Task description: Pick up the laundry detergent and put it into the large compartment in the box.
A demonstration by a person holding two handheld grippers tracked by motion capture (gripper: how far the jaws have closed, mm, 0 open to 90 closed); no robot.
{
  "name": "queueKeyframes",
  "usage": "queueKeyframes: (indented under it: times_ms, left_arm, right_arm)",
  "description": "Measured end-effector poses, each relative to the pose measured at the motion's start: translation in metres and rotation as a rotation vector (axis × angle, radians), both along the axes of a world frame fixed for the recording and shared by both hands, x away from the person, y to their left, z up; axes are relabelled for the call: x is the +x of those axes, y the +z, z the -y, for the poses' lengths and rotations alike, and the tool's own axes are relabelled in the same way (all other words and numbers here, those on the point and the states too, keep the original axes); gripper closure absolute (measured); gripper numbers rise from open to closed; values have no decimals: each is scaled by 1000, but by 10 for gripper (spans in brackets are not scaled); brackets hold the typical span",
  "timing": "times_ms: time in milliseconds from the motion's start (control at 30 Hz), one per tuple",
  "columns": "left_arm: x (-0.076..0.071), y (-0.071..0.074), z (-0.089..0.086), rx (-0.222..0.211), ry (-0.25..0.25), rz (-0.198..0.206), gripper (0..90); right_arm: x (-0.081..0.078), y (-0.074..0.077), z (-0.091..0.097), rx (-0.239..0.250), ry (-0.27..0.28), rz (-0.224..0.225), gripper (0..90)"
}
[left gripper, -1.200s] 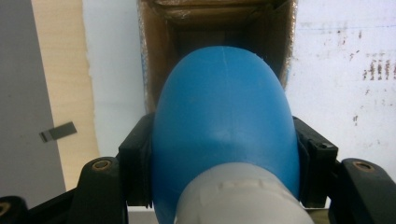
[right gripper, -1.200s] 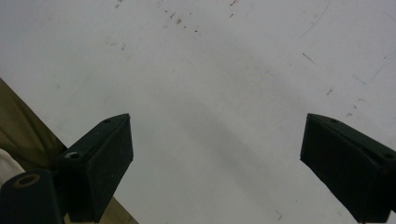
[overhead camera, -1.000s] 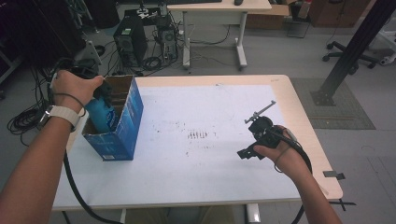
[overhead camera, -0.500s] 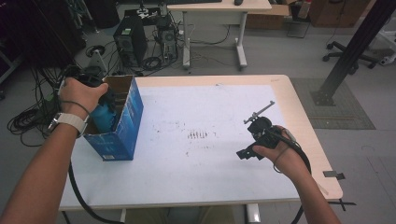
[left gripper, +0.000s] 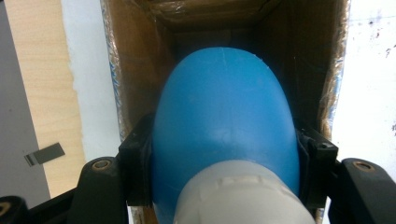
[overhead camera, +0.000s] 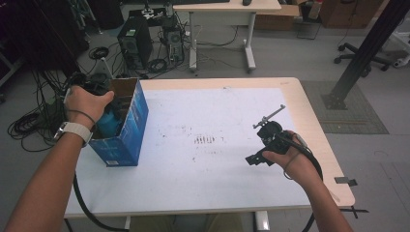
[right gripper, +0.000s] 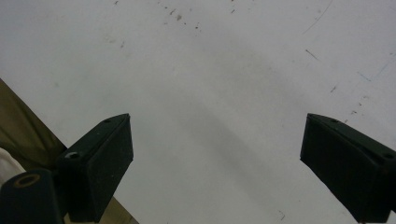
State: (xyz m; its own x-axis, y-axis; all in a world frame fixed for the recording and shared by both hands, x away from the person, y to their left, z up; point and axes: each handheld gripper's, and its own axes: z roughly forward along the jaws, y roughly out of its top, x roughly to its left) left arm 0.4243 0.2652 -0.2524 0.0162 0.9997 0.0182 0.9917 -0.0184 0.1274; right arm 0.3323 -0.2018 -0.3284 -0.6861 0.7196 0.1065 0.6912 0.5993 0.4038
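A tall blue cardboard box (overhead camera: pixel 129 131) stands open-topped at the table's left edge. My left gripper (overhead camera: pixel 107 112) reaches down into it from above, under the person's hand. In the left gripper view the left gripper (left gripper: pixel 224 154) is shut on a blue bottle (left gripper: pixel 224 116) with a white cap (left gripper: pixel 243 196). The bottle's rounded end points into the brown inside of the box (left gripper: pixel 140 70). The blue bottle (overhead camera: pixel 111 124) sits partly below the box's rim. My right gripper (overhead camera: pixel 261 141) hovers over the white tabletop at the right. The right gripper (right gripper: pixel 215 135) is open, nothing between its jaws.
The white table (overhead camera: pixel 217 106) bears small dark marks (overhead camera: pixel 205 140) near its middle. A cable (overhead camera: pixel 82 203) hangs from the left gripper over the front edge. On the floor behind are a computer tower (overhead camera: pixel 130 41), cables, a second desk (overhead camera: pixel 222 9) and a black post (overhead camera: pixel 358 63).
The left hand has sunk, lowering the blue bottle deeper into the box. The right hand and its gripper have stayed where they were.
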Motion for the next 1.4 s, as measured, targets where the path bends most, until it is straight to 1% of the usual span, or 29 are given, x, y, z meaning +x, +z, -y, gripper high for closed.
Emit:
queueKeyframes:
  times_ms: [267, 467, 667, 733, 900, 1400]
  left_arm:
    - [1, -10, 1, -6, -7, 5, 375]
    - [2, -19, 2, -2, -11, -6, 376]
    - [3, -28, 2, -7, -19, -5, 375]
    - [3, -28, 2, -9, -18, 3, 375]
    - [3, -29, 0, -15, -16, 0, 375]
    - [6, -30, -3, -27, -9, -10, 372]
  right_arm:
    - [0, -1, 0, 0, -4, -3, 94]
    - [0, -2, 1, -1, -4, -6, 94]
    - [0, -3, 1, -1, -7, -7, 94]
    - [0, -3, 2, -2, -6, -7, 94]
    - [0, -4, 3, -1, -14, -9, 94]
    - [-1, -5, 2, -3, -12, -12, 94]
